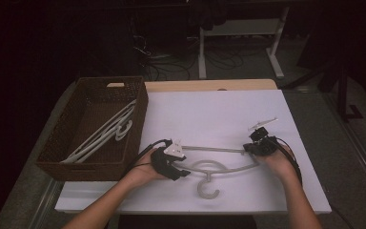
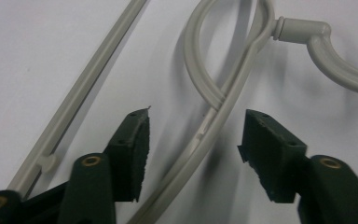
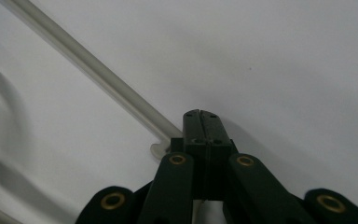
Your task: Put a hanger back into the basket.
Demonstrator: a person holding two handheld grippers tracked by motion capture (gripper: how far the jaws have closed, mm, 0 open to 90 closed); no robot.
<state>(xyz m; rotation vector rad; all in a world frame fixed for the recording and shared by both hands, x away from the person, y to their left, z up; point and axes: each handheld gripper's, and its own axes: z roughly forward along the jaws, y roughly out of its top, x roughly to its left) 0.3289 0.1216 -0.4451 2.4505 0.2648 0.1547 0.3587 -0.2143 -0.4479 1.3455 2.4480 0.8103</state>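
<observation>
On the white table (image 1: 228, 114), a pale grey plastic hanger (image 1: 209, 167) lay flat at six o'clock. The right gripper (image 1: 252, 148) was clamped on its end. The left gripper (image 2: 193, 154) had its jaws apart around the arm; it needed to squeeze squarely, then lift level toward the brown woven basket (image 1: 138, 119) at nine o'clock.

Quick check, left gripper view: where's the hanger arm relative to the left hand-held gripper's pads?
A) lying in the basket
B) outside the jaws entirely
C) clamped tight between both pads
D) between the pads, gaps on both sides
D: in the left gripper view the grey hanger arm runs up between the left hand-held gripper pads, with white table showing on each side of it, so nothing presses yet.
</observation>
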